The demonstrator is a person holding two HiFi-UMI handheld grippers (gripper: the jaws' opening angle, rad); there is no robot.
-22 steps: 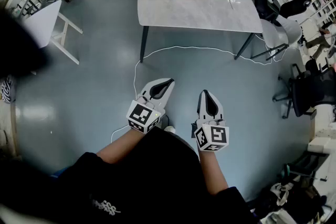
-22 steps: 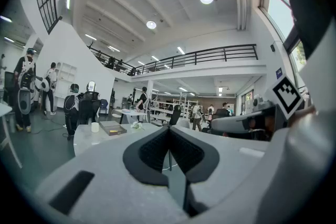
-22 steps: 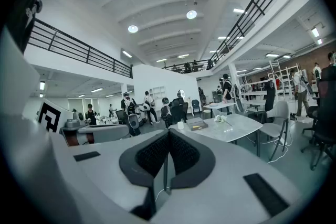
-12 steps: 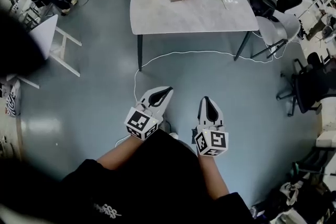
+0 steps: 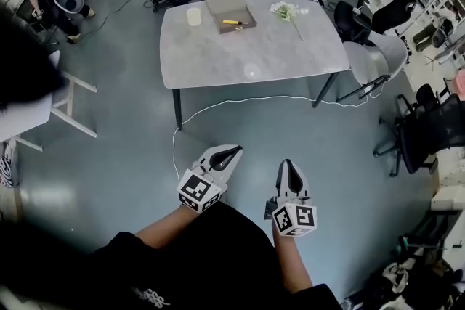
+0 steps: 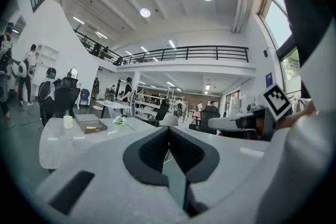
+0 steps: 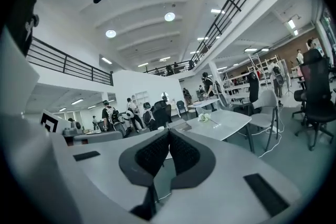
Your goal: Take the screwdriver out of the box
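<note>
Approach phase: white left gripper (image 5: 231, 151) and white right gripper (image 5: 289, 165) sit closed and empty, well apart from the yellow-handled screwdriver (image 5: 232, 22) in the flat grey box (image 5: 216, 2) on the grey table (image 5: 254, 58); next likely means walking up and opening jaws.

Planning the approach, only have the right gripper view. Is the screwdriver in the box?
Observer: Yes. Head view shows the yellow-handled screwdriver lying in the open box at the far side of the table.
Operator: Left gripper holding anything?
Observer: No. Its own view shows the left gripper shut, with nothing between the jaws.
Operator: How does the screwdriver lie?
Observer: Crosswise, in the half of the box toward the table's middle.
</note>
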